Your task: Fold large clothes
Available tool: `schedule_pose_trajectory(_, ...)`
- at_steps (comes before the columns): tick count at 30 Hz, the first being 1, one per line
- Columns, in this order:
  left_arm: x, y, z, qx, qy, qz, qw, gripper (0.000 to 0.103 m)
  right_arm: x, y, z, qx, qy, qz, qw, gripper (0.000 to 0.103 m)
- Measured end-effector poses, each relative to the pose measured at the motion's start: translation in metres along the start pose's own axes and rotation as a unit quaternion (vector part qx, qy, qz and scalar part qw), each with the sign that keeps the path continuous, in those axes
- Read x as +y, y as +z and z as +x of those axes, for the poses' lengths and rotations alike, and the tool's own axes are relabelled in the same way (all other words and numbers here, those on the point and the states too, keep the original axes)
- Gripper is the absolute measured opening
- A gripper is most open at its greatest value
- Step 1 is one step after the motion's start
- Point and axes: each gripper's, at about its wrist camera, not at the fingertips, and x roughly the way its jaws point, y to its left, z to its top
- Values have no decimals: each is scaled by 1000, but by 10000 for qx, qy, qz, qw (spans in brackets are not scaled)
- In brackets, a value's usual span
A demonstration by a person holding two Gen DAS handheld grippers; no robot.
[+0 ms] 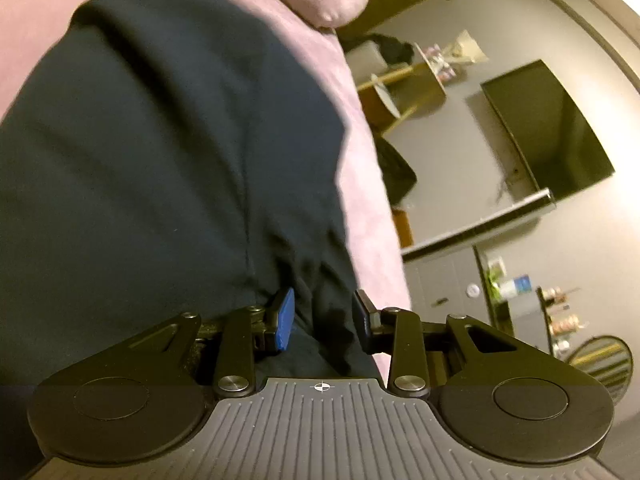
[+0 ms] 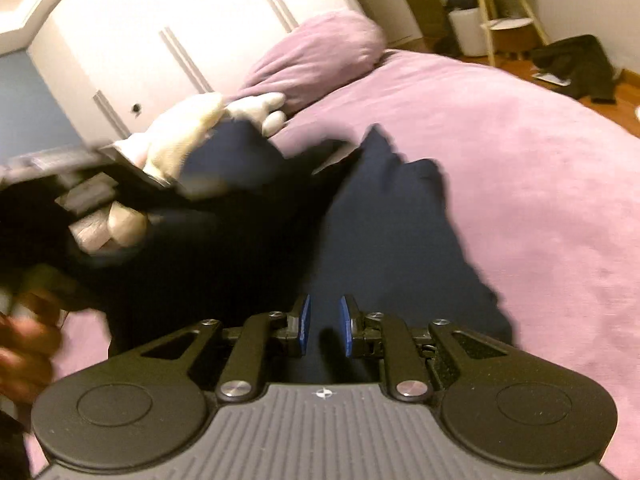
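Observation:
A large dark navy garment (image 1: 168, 152) lies spread on a pink bed cover (image 1: 372, 208). My left gripper (image 1: 323, 322) is open, with a bunched fold of the garment's near edge between its blue pads. In the right wrist view the same garment (image 2: 384, 232) lies crumpled on the pink cover (image 2: 540, 184). My right gripper (image 2: 324, 326) is open right over the dark cloth, with cloth showing in the gap. The left gripper, held by a white-gloved hand (image 2: 180, 132), shows blurred at the left, over the garment.
A pink pillow (image 2: 320, 52) lies at the bed's head, by white wardrobe doors (image 2: 180, 20). Beyond the bed's edge stand a wall TV (image 1: 548, 128), a small wooden side table (image 2: 508, 8) and dark clothes on the floor (image 2: 576, 68).

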Motion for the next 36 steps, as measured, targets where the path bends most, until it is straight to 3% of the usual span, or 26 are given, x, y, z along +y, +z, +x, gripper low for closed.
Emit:
schedule_pose_trajectory(3,-2,-9,-9,-257,-197,317,9990,45,-17,3,-9,-67,-87,165,9998,16)
schedule_pose_trajectory(5,-6,-8,-21,-299,-290,257,9988,61,-24,8,-15,-173,-55,304,9994,17)
schedule_pose_trajectory(8,-18,-10,-41,-482,-384,335,9975,77,-25,23,-21,-406,277,539,9973,20)
schedule_pose_trajectory(10,-25,-15,-56,-573,-456,381,9966,81,-19,34,-17,-498,489,624,9956,20)
schedule_pose_trajectory(13,-24,-19,-71,-616,-372,222,9972,81,-5,42,-8,-523,836,624,9932,20)
schedule_pose_trajectory(16,-21,-19,-89,-656,-179,164,9976,81,4,37,18,-126,860,496,9950,20)
schedule_pose_trajectory(18,-18,-17,-107,-878,260,273,9954,84,8,23,37,224,434,236,9985,17)
schedule_pose_trajectory(20,-10,-12,-124,-1216,903,466,9874,85,5,8,48,308,42,-137,9994,15)
schedule_pose_trajectory(23,9,2,-133,-1613,1491,409,9747,87,-8,-4,51,162,212,-98,9996,14)
schedule_pose_trajectory(27,39,27,-121,-1534,1836,124,9709,87,-8,5,45,267,333,119,9990,15)
schedule_pose_trajectory(30,61,36,-108,-1293,1814,-150,9748,86,-11,23,33,248,510,445,9974,20)
schedule_pose_trajectory(32,61,40,-95,-1211,1723,-227,9773,86,-6,34,23,101,603,501,9969,30)
schedule_pose_trajectory(34,59,36,-90,-1211,1735,-210,9771,87,2,51,22,-5,761,514,9958,49)
schedule_pose_trajectory(36,60,37,-86,-1171,1747,-237,9774,87,12,66,34,101,854,547,9948,54)
